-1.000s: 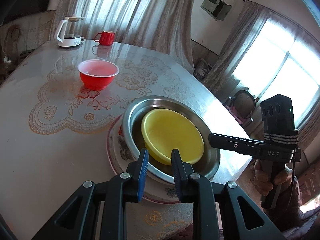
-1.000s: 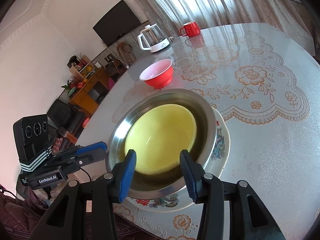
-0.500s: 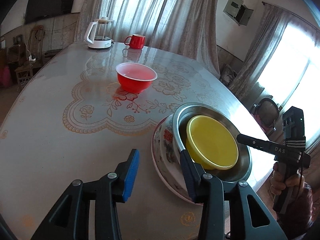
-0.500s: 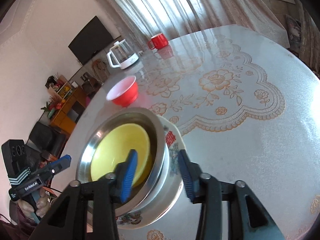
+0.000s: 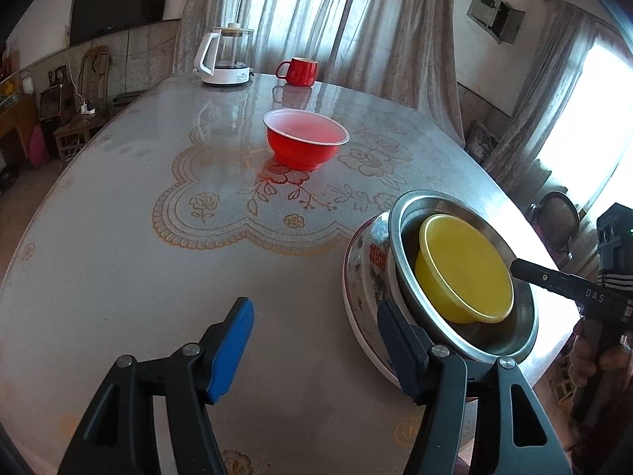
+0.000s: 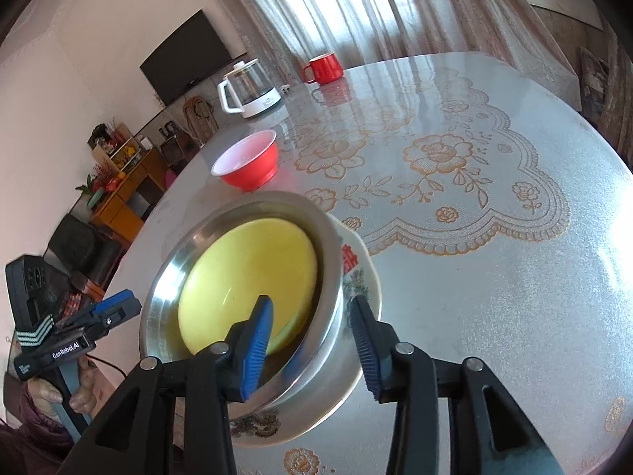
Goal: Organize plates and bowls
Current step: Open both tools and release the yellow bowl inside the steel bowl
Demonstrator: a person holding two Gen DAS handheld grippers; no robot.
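A yellow bowl (image 5: 467,273) sits inside a steel bowl (image 5: 522,324), which rests on a floral plate (image 5: 364,277) at the table's near edge. A red bowl (image 5: 304,144) stands alone further in. My left gripper (image 5: 316,340) is open and empty, just left of the stack. In the right wrist view my right gripper (image 6: 312,340) is open, its jaws straddling the near rim of the steel bowl (image 6: 170,277) above the floral plate (image 6: 356,273); the yellow bowl (image 6: 245,277) and red bowl (image 6: 247,162) show there too.
A glass kettle (image 5: 225,55) and a red mug (image 5: 298,71) stand at the far edge of the round table (image 5: 118,237) with its lace-pattern cloth. Curtains, a television, chairs and a wooden cabinet surround the table.
My left gripper opened wide and moved left, off the stack. My right gripper moved right until its jaws straddle the steel bowl's rim.
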